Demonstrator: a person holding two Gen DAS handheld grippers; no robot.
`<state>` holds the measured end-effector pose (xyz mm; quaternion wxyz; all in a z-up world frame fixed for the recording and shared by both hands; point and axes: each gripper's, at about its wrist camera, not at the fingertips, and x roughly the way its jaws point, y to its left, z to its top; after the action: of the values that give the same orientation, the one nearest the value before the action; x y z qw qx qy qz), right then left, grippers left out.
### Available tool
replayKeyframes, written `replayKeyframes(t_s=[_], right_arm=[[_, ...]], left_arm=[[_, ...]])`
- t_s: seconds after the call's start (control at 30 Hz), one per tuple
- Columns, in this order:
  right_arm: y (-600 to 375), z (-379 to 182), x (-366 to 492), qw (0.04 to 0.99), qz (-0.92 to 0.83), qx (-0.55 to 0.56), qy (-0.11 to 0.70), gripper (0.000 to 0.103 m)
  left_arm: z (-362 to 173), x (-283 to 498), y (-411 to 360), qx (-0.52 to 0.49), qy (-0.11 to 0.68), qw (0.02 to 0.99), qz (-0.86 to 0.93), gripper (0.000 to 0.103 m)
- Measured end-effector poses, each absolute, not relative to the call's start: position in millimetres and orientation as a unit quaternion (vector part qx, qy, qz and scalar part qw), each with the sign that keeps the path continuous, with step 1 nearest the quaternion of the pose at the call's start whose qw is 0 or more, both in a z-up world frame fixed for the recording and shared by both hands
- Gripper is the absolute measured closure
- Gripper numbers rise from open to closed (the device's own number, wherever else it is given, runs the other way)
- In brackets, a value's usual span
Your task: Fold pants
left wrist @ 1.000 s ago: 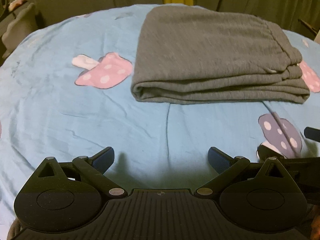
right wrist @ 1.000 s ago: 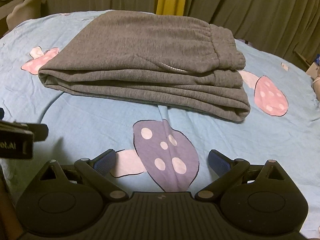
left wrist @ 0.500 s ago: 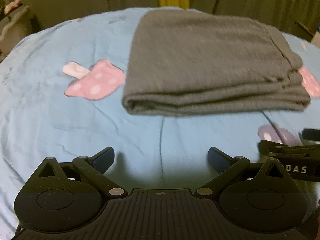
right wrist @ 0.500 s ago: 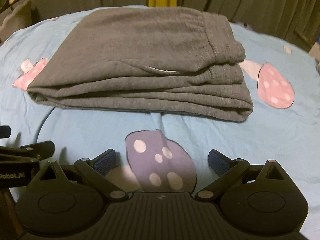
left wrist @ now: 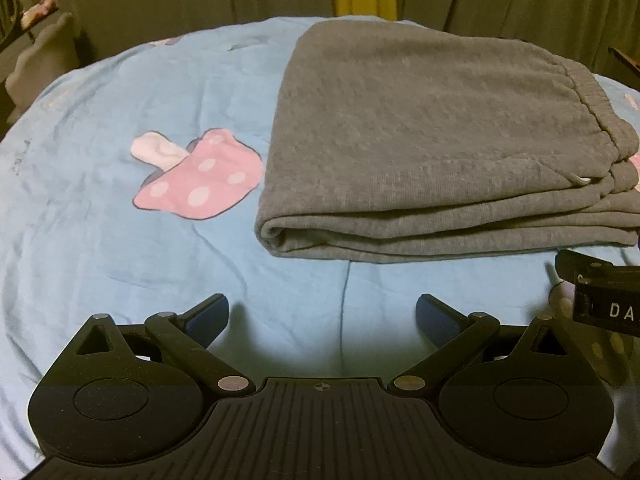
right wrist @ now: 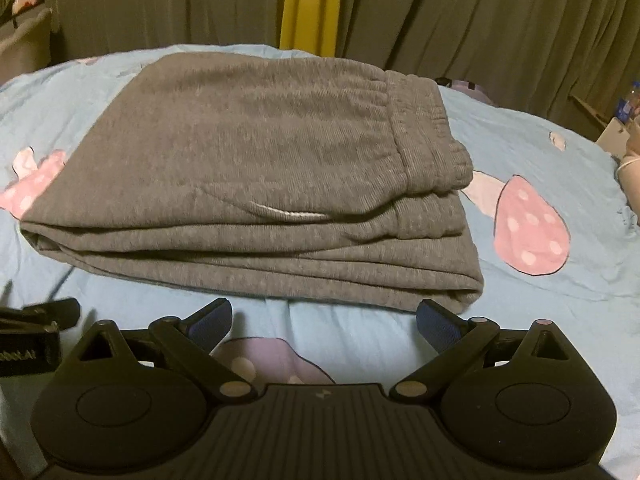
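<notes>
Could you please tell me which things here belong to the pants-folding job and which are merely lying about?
Job: gray pants, folded on the blue sheet; left gripper and right gripper, both open.

Lying about: curtains, bottle, toy.

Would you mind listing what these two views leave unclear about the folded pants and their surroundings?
- Grey pants: right end cut off by the left wrist view's edge.
- Purple mushroom print: mostly hidden behind the right hand-held gripper in the right wrist view.
- Bottle: too small to identify, right wrist view.
</notes>
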<state>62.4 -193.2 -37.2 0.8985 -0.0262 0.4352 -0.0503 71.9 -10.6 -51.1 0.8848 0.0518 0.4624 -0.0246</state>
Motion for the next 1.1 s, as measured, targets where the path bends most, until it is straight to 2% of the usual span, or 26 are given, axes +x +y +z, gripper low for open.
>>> replayKeyframes(t_s=[0.43, 1.1], right_arm=[[-202.4, -30.0, 58.2, 0.909, -0.063, 0.008, 0.411, 0.004], [-200.2, -23.3, 52.7, 0.919, -0.059, 0.003, 0.391, 0.004]], left_arm=[[-51.3, 71.1, -16.5, 0.060, 0.458, 0.886, -0.034, 0.001], [-50.4, 70.5, -16.1, 0.051, 0.456, 0.888, -0.035, 0.001]])
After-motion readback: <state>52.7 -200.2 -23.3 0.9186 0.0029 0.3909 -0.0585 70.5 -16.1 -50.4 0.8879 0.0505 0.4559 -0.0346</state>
